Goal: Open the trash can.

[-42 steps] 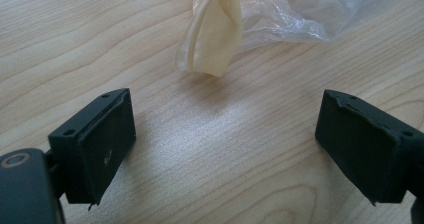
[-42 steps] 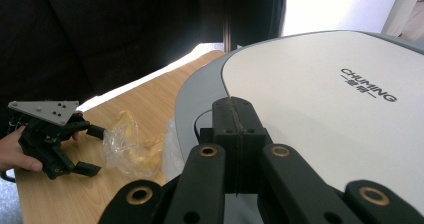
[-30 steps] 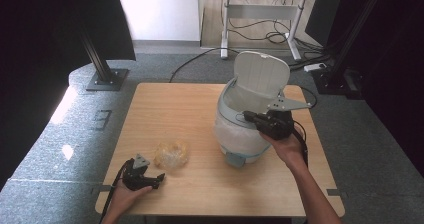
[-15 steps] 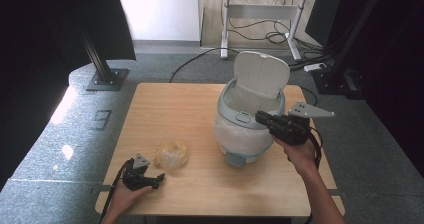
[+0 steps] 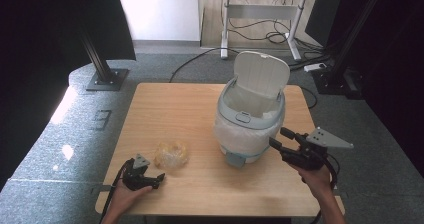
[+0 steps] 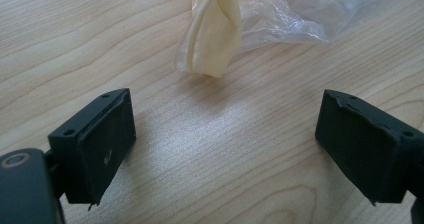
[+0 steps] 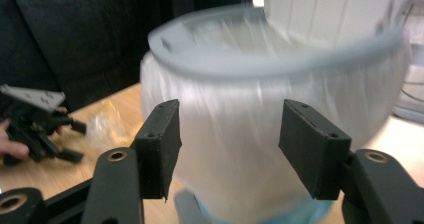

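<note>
My left claw (image 6: 227, 149) is matte black plastic, its two blocky jaws ending in flat rectangular pads with small screw holes in their faces and slightly chipped edges, and a round metal-ringed pivot sits at the base of one jaw. My right claw (image 7: 227, 149) is built the same, with black slab-like pads, brass-coloured ringed pivots on both linkage arms, a grey three-cornered plate on top and a black cable trailing from it. My forearms are bare, with no sleeves.
</note>
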A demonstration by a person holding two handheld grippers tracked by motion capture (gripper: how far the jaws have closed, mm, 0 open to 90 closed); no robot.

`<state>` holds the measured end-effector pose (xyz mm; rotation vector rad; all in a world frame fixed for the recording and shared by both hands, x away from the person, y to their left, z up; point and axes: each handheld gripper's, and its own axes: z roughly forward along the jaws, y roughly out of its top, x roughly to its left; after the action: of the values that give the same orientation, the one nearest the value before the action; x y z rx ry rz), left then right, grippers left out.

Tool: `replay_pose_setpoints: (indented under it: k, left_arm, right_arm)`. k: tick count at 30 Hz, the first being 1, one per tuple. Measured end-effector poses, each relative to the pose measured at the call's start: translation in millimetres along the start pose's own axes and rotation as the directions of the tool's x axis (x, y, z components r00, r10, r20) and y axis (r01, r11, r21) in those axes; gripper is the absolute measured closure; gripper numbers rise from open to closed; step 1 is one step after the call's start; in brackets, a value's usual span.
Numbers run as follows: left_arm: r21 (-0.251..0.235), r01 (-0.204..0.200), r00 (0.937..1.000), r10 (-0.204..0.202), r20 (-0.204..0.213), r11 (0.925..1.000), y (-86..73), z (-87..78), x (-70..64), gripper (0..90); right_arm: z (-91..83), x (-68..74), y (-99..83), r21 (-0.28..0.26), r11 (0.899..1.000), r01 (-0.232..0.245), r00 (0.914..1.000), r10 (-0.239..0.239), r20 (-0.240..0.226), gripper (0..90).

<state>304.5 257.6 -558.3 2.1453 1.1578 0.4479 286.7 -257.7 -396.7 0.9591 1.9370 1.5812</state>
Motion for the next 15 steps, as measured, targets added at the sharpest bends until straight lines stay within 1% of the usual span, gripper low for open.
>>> replay_pose_setpoints:
  k: [1, 2, 7, 9, 11, 15]
  left_arm:
    - [0.000, 0.000, 1.0000, 0.000, 0.000, 1.0000, 0.0, 0.0, 0.0, 8.5]
    - [0.000, 0.000, 1.0000, 0.000, 0.000, 1.0000, 0.0, 0.0, 0.0, 8.5]
    - [0.001, -0.002, 1.0000, 0.002, 0.000, 1.0000, 0.0, -0.1, 0.1, 8.5]
    - [-0.001, 0.000, 1.0000, 0.000, 0.000, 1.0000, 0.0, 0.0, 0.0, 8.5]
    - [-0.001, 0.000, 1.0000, 0.000, 0.000, 1.0000, -0.1, 0.1, 0.0, 8.5]
    - [0.000, 0.000, 1.0000, 0.000, 0.000, 1.0000, 0.0, 0.0, 0.0, 8.5]
  right_arm:
    - [0.0, 0.0, 0.0, 0.000, 1.000, 0.000, 1.0000, 0.000, 0.000, 40.1]
    - [-0.4, -2.6, -14.1, 0.016, 1.000, -0.010, 0.9999, 0.010, 0.007, 39.1]
    - [2.5, -10.4, -48.4, 0.048, 0.998, -0.040, 0.9985, 0.038, 0.040, 37.6]
    - [5.1, -14.1, -61.8, 0.077, 0.995, -0.057, 0.9967, 0.053, 0.061, 36.9]
    - [7.2, -16.6, -73.8, 0.103, 0.993, -0.062, 0.9954, 0.054, 0.079, 36.8]
    - [9.9, -19.3, -94.5, 0.126, 0.988, -0.090, 0.9933, 0.079, 0.083, 36.9]
